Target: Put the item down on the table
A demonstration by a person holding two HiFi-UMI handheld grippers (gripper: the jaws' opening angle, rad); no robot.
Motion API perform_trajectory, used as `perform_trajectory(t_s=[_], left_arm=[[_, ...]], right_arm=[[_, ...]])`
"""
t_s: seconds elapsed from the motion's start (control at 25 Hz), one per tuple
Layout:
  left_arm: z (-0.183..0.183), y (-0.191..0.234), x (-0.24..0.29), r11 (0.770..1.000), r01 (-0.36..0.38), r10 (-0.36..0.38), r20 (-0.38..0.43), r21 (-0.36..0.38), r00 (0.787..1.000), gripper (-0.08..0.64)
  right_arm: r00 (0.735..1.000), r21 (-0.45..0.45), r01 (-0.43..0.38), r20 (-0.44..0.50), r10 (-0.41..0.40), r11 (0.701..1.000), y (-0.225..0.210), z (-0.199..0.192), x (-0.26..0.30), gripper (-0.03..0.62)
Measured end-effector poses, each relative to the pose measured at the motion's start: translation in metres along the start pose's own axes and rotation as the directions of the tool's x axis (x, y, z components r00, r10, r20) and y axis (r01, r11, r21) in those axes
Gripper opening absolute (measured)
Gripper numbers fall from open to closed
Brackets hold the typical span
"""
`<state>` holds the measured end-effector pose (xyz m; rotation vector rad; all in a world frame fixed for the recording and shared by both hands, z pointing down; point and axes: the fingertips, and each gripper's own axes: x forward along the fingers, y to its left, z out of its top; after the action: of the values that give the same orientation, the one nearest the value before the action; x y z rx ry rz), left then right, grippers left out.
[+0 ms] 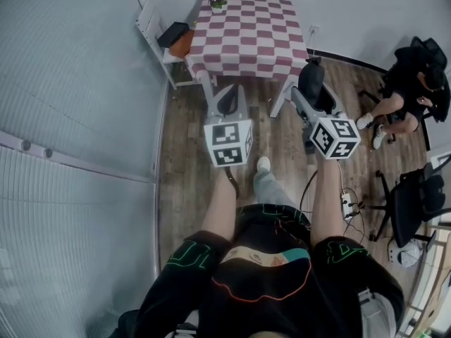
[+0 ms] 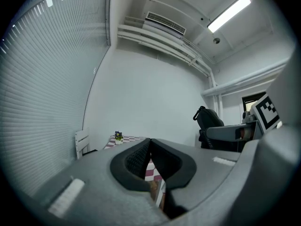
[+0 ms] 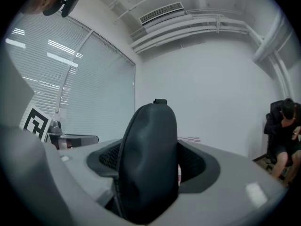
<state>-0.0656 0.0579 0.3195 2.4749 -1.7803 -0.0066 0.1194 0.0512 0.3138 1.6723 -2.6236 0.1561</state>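
Right tool (image 3: 153,169): clamped on the black zippered case (image 3: 149,131), which stands upright between its jaws.
Left tool (image 2: 150,160): jaws together, nothing between them.
Desk (image 1: 254,30): well ahead of both tools; the case is not yet over it.
Risk: releasing short of the desk would likely drop the case to the floor.
Markings: no legible text; only square markers on the tool cubes.
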Motion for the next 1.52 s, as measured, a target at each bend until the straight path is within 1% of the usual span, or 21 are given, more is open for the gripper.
perform_trajectory(t_s=[0.16,0.32,0.56,0.8,0.96,1.04,1.16,1.28,1.36,1.52], left_arm=[[-0.013,0.009,0.025,1.000,-0.020,0.019,-0.035,-0.010,0.999,0.009],[-0.027,0.010,0.059,1.000,-0.010,0.008,-0.071,-0.020,0.997,0.009],[-0.041,0.005,0.125,0.998,0.001,-0.007,-0.113,-0.058,0.994,0.009],[-0.054,0.001,0.190,0.997,-0.005,-0.007,-0.152,-0.077,0.988,0.009],[-0.060,-0.005,0.225,0.997,-0.009,-0.004,-0.165,-0.078,0.986,0.009],[-0.069,-0.014,0.228,0.997,-0.014,0.002,-0.166,-0.071,0.986,0.009],[-0.083,-0.024,0.222,0.997,-0.041,0.031,-0.154,-0.060,0.988,0.009],[-0.069,-0.014,0.245,0.997,-0.064,0.058,-0.150,-0.041,0.987,0.009],[-0.061,-0.015,0.254,0.997,-0.070,0.066,-0.144,-0.020,0.987,0.009],[-0.067,-0.022,0.238,0.996,-0.089,0.092,-0.140,0.031,0.986,0.009]], right_arm=[[0.999,0.010,-0.024,-0.025,0.025,1.000,-0.010,-0.011,0.026,0.347],[0.998,0.028,-0.017,-0.058,0.019,0.999,-0.033,-0.023,0.052,0.347],[0.994,0.034,-0.007,-0.105,0.010,0.999,-0.078,-0.028,0.092,0.347],[0.990,0.059,0.023,-0.142,-0.014,0.998,-0.133,-0.037,0.128,0.347],[0.990,0.067,0.007,-0.142,0.003,0.998,-0.159,-0.040,0.153,0.347],[0.990,0.070,-0.008,-0.138,0.017,0.997,-0.167,-0.048,0.152,0.347],[0.990,0.066,-0.048,-0.127,0.056,0.997,-0.172,-0.061,0.150,0.347],[0.991,0.081,-0.080,-0.105,0.088,0.993,-0.181,-0.048,0.179,0.347],[0.991,0.093,-0.098,-0.086,0.106,0.991,-0.186,-0.041,0.190,0.347],[0.987,0.117,-0.134,-0.072,0.143,0.984,-0.179,-0.056,0.186,0.347]])
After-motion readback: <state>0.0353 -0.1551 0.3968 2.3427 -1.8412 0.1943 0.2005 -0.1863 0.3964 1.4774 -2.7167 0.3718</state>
